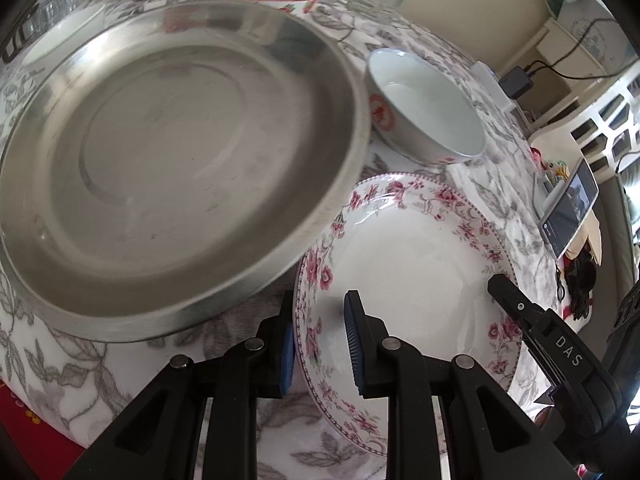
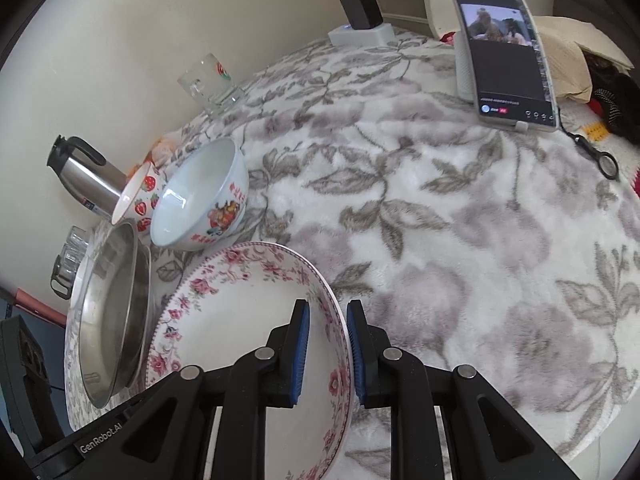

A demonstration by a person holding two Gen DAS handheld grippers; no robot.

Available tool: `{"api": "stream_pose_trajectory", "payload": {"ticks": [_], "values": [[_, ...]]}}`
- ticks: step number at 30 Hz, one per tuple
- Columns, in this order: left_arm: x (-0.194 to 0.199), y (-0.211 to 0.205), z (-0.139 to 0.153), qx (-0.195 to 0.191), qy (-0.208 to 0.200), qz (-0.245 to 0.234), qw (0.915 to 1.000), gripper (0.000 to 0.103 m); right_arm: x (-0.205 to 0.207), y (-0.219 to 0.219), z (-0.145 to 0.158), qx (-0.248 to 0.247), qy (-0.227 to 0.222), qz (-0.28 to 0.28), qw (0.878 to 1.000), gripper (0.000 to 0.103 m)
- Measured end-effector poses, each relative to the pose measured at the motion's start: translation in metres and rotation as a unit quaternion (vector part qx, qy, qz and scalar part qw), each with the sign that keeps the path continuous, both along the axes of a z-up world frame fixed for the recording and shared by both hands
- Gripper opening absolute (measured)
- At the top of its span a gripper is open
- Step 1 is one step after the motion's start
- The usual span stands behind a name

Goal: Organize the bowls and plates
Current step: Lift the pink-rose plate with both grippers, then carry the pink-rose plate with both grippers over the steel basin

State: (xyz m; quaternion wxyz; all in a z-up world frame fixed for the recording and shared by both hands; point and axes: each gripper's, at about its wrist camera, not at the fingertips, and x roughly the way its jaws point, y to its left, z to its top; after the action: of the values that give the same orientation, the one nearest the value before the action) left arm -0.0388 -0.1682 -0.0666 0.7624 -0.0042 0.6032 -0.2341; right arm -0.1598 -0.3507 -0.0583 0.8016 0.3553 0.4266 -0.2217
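"DAS" is showing in white on the black right gripper (image 2: 327, 354), and "GenRobot.AI" on the black left gripper (image 1: 319, 346). Both are straddling opposite rims of the round white pink-flowered china plate (image 1: 404, 256), jaws set around the rim with a little slack, the plate lying face up on the grey-leaf fleece cloth (image 2: 460, 240) beside the round steel dish (image 1: 168, 160) and white red-printed bowl (image 1: 430, 108).

right of floral plate (image 2: 240, 320): bare blanket (image 2: 460, 260), open up to phone (image 2: 506, 52) | left: steel pan (image 2: 112, 320) just beside plate, tight gap | behind: two bowls (image 2: 200, 208) near plate rim, kettle (image 2: 86, 178) and mug (image 2: 208, 82) along the wall
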Motion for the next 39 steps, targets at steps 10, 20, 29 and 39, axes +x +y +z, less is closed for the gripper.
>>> {"api": "stream_pose_trajectory", "payload": {"ticks": [10, 20, 29, 39], "values": [[-0.011, -0.008, 0.010, -0.017, -0.004, -0.023, 0.9996, 0.024, -0.017, -0.009, 0.011, 0.000, -0.021, -0.026, 0.999, 0.021], [-0.018, -0.014, 0.038, -0.042, -0.040, -0.045, 0.9973, 0.024, -0.032, -0.010, 0.030, -0.007, -0.066, -0.046, 0.997, 0.021], [-0.017, -0.005, 0.068, -0.075, -0.079, -0.044, 0.9931, 0.024, -0.034, 0.000, 0.056, -0.025, -0.117, -0.045, 0.992, 0.021], [-0.002, 0.019, 0.086, -0.092, -0.097, -0.026, 0.9907, 0.024, -0.018, 0.021, 0.067, -0.025, -0.134, -0.032, 0.990, 0.021]]}}
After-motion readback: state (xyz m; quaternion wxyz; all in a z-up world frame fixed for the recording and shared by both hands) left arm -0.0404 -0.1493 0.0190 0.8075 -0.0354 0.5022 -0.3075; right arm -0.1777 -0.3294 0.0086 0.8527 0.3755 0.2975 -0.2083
